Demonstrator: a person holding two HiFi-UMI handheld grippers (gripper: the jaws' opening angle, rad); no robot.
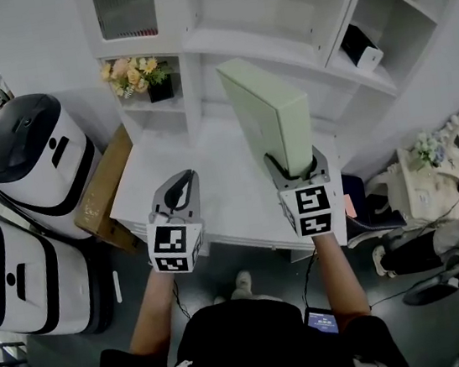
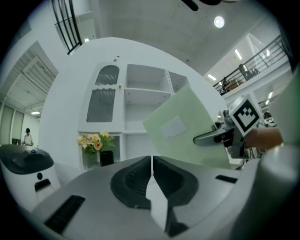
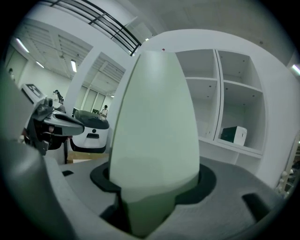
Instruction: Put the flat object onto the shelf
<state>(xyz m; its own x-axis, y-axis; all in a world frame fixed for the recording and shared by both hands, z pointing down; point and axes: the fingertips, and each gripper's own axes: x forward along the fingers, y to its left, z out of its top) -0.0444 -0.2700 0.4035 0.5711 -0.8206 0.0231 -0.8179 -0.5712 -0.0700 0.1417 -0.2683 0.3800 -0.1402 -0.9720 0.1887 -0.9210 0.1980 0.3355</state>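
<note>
The flat object [image 1: 266,114] is a pale green slab, book- or box-like. It stands upright on its short end in front of the shelf [image 1: 277,40], raised clear of the tabletop [image 1: 211,172] below the shelf. The right tongs [image 1: 295,165] are clenched on its lower end, one pad on each broad face, as the right gripper view shows plainly. The left tongs [image 1: 179,196], further from the shelf and to the left of the slab, are closed on themselves with nothing between them.

By its straight edges and flat faces the slab looks stiff, with no sag above the grip. It is probably light to moderate in weight, like card or a thin case. The faces look smooth and matte, so a pinch low down leaves a tall part free to lever and slip if it is swung. A hold across the faces nearer the middle would be steadier, or the left tongs could support the upper edge. It does not look fragile, though the corners could dent against a shelf edge.

A paler rectangular label [image 2: 173,126] sits on one broad face, and no writing on it can be read. The cubes on the tongs carry black-and-white square markers only. A small dark and white box [image 1: 360,48] lies in a right-hand compartment of the shelf, and any print on it is too small to tell.
</note>
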